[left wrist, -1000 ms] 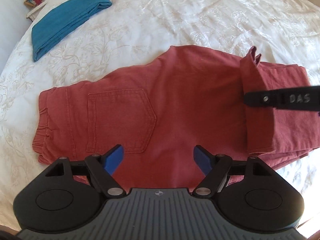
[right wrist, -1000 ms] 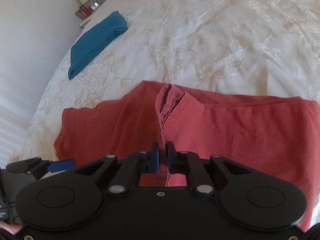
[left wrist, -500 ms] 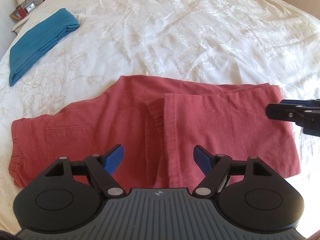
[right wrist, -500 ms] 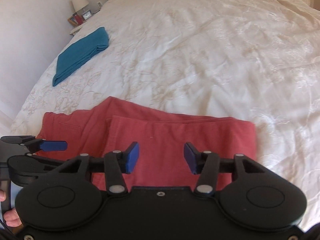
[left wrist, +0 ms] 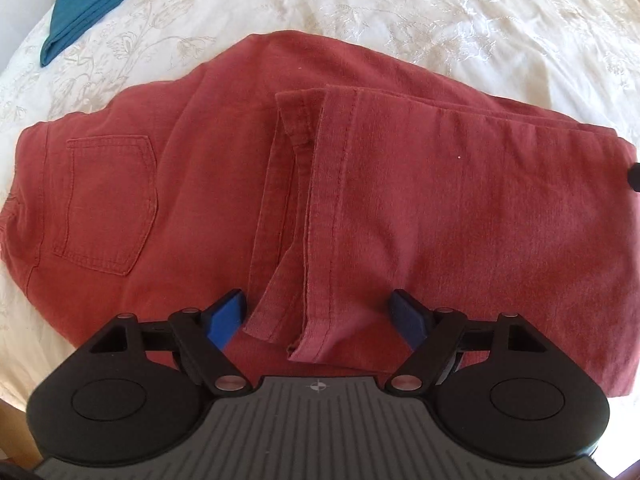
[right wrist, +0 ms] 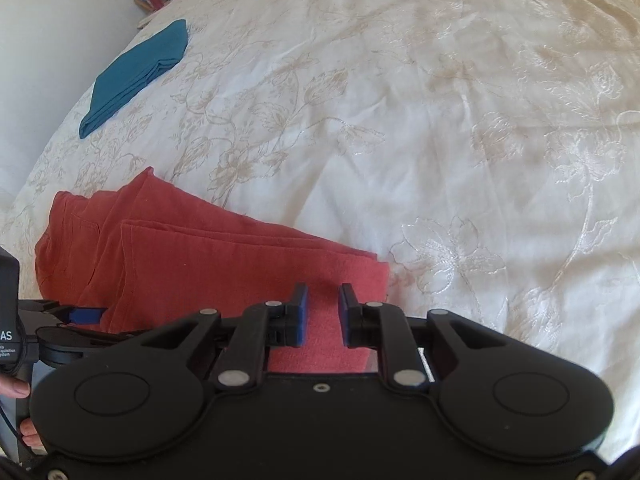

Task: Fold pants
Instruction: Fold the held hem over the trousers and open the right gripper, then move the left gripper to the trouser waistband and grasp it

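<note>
Left gripper is wide open, jaws spread either side of the leg hems, nothing in it. Right gripper has its jaws partly open, a narrow gap over the folded end, not pinching cloth as far as I can see. The pants lie on the bed, legs folded over the seat, back pocket showing. Teal cloth sits well apart.
</note>
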The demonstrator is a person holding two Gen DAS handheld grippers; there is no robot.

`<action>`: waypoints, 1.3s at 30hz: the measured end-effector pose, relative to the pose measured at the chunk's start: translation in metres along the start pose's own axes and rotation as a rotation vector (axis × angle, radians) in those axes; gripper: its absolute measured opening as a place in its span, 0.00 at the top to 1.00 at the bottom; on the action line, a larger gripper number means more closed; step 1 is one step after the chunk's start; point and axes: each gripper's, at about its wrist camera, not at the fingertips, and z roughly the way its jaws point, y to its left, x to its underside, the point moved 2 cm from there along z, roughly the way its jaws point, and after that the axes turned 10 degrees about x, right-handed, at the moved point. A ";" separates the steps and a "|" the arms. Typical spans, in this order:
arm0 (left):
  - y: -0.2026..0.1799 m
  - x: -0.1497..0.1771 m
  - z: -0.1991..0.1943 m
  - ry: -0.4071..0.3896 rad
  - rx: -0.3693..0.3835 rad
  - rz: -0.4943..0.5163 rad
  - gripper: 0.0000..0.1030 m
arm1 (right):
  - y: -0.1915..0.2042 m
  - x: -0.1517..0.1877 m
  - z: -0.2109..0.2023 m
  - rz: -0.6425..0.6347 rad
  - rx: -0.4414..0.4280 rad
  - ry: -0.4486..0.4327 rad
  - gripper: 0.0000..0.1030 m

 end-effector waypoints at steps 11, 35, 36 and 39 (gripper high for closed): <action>0.038 0.036 -0.047 -0.056 -0.067 -0.068 0.25 | -0.010 -0.009 0.030 0.037 0.099 0.060 0.76; 0.236 0.015 -0.069 -0.147 -0.011 -0.014 0.26 | 0.229 -0.051 0.054 -0.047 -0.034 -0.030 0.70; 0.242 0.018 -0.069 -0.144 -0.009 -0.012 0.26 | 0.233 -0.054 0.064 -0.040 -0.016 -0.020 0.70; 0.264 0.028 -0.070 -0.141 -0.013 -0.022 0.26 | 0.234 -0.064 0.089 -0.012 0.052 0.006 0.70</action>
